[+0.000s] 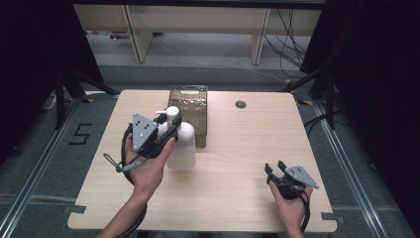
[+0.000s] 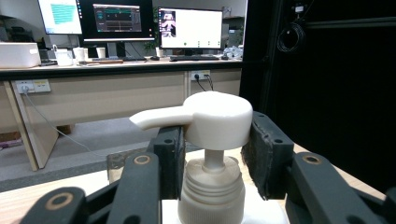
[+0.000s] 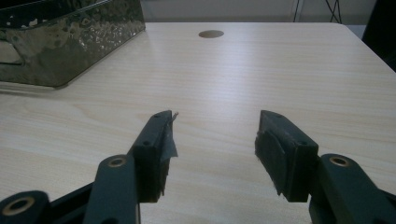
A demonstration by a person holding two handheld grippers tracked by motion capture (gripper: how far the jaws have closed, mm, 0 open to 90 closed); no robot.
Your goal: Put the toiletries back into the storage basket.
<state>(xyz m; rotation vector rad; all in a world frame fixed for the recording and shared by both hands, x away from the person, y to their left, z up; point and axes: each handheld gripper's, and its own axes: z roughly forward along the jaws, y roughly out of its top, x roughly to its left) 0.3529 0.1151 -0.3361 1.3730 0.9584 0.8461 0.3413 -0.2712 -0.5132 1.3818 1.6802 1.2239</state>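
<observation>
Left tool (image 2: 212, 161) is pinching the pump bottle (image 1: 181, 146) at its neck, apparently mid-grasp; right tool (image 3: 212, 154) is resting spread on the counter (image 1: 237, 163); next move is likely calling for a steady lift

1. Wooden table (image 1: 233, 198): near half between the two hands is bare; wide lane across it.
2. Pump bottle (image 1: 181, 146) stands upright left of centre, just beside the dark tray (image 1: 194, 110) behind it; no gap to pass between them.
3. Left gripper (image 1: 168, 133) flanks the bottle neck, blocking approach from the left.
4. Right gripper (image 3: 212, 140): jaws apart, bare tabletop ahead up to the round hole (image 3: 211, 33).
5. Tray occupies far centre; far right of table free.
</observation>
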